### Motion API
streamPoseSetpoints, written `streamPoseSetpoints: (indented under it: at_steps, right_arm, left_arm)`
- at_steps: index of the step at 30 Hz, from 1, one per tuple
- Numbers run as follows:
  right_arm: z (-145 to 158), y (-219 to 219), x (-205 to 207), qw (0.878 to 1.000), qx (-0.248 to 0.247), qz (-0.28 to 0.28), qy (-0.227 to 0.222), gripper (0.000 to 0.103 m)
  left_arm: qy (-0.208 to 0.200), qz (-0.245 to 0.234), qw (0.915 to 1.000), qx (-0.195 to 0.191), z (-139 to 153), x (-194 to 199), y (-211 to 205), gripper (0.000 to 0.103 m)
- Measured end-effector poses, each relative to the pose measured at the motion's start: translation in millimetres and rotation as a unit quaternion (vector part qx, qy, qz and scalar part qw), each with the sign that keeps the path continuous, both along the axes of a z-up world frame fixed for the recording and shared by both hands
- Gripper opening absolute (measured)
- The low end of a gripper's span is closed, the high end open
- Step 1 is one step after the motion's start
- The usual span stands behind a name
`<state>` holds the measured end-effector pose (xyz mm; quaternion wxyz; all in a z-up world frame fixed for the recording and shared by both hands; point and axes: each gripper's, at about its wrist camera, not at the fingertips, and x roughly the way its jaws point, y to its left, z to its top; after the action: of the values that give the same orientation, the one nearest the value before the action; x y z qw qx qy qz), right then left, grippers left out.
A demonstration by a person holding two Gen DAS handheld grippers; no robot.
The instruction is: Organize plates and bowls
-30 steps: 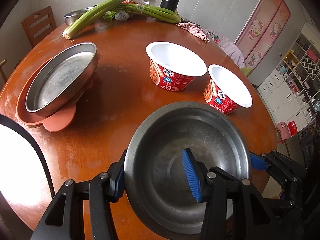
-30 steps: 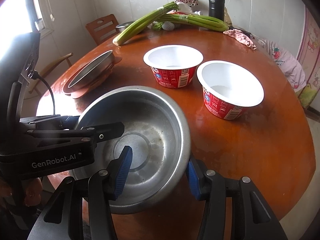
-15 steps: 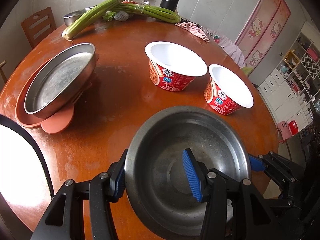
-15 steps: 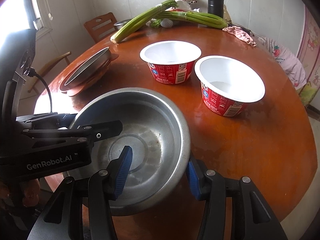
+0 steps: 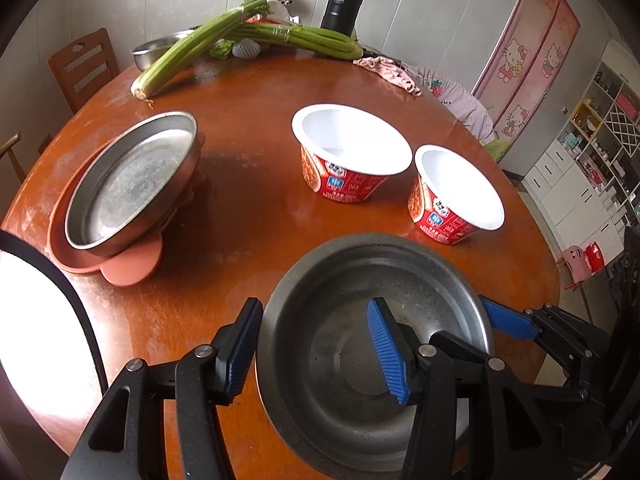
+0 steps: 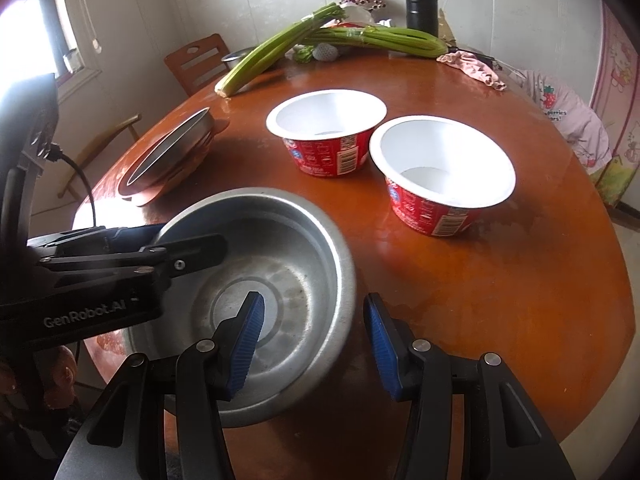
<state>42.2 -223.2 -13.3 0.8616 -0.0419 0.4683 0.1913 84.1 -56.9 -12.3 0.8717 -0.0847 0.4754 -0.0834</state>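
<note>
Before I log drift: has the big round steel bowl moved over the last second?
Yes, slightly: the round steel bowl pulled back toward the camera, away from the nearer red-and-white paper tub.

A home dining room: a round reddish-brown wooden table (image 5: 256,184) fills the middle, a slatted wooden chair (image 5: 84,66) stands upper left, long green celery stalks (image 5: 188,46) lie at top centre, and a pink cartoon-cat wardrobe (image 5: 528,52) stands upper right.
</note>
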Motion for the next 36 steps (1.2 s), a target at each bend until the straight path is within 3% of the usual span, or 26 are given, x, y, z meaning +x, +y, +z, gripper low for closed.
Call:
streamPoseSetpoints:
  at_steps: [13,36]
  right_arm:
    - [25.9,-19.5,6.3,0.999,0.003,-0.022,-0.03,0.054]
    - [54.6,-56.7,35.0,0.996,0.007,-0.073,-0.057,0.054]
  left_arm:
    - [-0.036,-0.019,0.9992,-0.002,33.6,0.9,-13.1,0.056]
    - [-0.029,-0.057,0.9978,-0.016,52.2,49.4,-51.3,0.056]
